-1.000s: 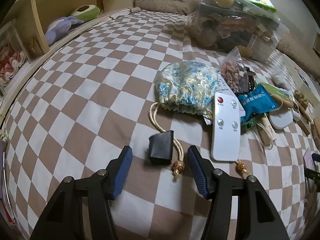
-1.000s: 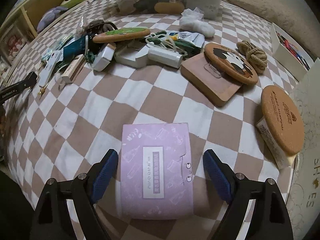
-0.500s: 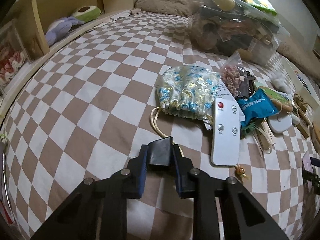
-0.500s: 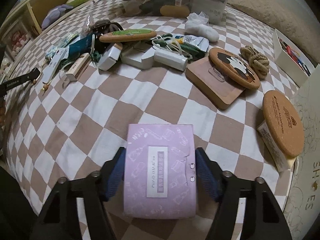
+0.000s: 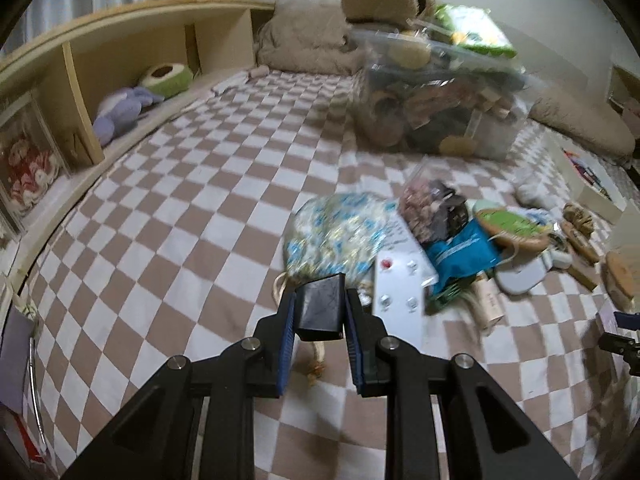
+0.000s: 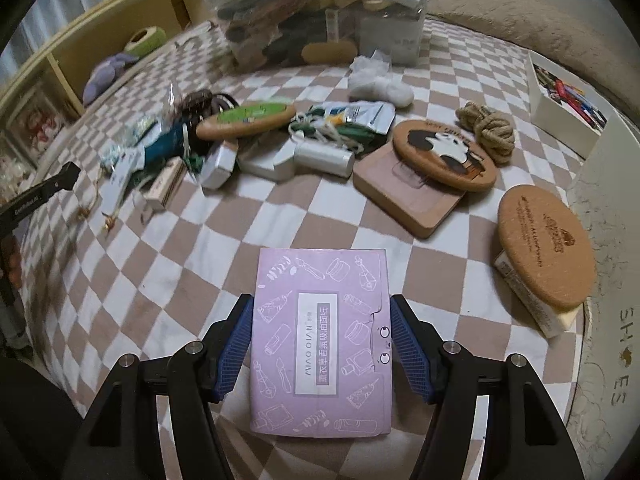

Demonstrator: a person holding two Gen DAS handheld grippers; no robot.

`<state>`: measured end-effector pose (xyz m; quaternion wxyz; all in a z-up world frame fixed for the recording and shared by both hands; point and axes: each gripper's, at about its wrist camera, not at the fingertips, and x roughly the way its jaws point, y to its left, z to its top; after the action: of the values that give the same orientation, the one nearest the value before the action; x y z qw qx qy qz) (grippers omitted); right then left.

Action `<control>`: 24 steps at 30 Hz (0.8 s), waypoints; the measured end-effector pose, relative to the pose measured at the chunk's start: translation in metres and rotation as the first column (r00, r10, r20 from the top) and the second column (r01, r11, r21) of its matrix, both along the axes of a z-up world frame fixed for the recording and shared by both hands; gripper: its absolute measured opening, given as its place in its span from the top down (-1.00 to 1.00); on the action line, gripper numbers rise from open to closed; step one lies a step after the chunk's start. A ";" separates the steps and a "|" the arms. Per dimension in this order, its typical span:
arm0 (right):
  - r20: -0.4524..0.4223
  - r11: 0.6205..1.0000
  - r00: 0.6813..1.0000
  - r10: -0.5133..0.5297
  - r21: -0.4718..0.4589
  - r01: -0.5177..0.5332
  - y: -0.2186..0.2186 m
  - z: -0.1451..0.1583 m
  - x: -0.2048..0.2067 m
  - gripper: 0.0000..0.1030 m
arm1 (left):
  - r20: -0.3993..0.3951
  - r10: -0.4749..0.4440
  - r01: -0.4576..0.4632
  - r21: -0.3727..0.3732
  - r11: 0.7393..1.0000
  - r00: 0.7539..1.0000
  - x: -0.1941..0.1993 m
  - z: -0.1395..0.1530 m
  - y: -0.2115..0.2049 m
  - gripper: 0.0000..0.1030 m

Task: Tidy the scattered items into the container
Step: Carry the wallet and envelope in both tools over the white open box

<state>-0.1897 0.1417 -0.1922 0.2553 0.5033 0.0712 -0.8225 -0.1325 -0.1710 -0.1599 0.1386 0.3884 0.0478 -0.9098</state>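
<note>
One lilac packet (image 6: 322,340) marked "MIAOOIAN"

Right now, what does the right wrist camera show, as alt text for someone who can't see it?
The right gripper clamps a flat lilac packet on a brown-and-white checked bedspread. Beyond it lie scattered items and a full clear container.

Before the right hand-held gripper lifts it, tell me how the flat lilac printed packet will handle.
The flat lilac printed packet looks thin and probably light. Gripped only by its side edges in the right hand-held gripper, it may bow or buckle. Its smooth printed face suggests it could slip, and the far end may droop.
</note>
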 end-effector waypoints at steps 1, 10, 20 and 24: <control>0.000 1.000 1.000 -0.004 -0.009 0.004 0.001 0.001 0.000 -0.32 | -0.009 -0.005 0.005 0.002 1.000 1.000 0.000 0.003 0.002 0.55; -0.013 0.997 0.999 -0.047 -0.059 0.047 0.016 0.013 0.000 -0.32 | -0.049 -0.083 0.084 0.016 0.996 0.995 -0.001 0.021 0.042 0.55; -0.039 0.989 0.993 -0.116 -0.093 0.112 0.037 0.023 0.002 -0.32 | -0.080 -0.187 0.190 0.033 0.981 0.979 -0.005 0.027 0.105 0.55; -0.055 0.984 0.987 -0.148 -0.108 0.141 0.047 0.027 0.005 -0.32 | -0.080 -0.232 0.236 0.046 0.971 0.969 -0.004 0.023 0.132 0.55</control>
<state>-0.1842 0.1884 -0.1652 0.2184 0.4670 -0.0004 -0.8569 -0.1369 -0.0391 -0.1370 0.0177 0.3612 0.0318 -0.9318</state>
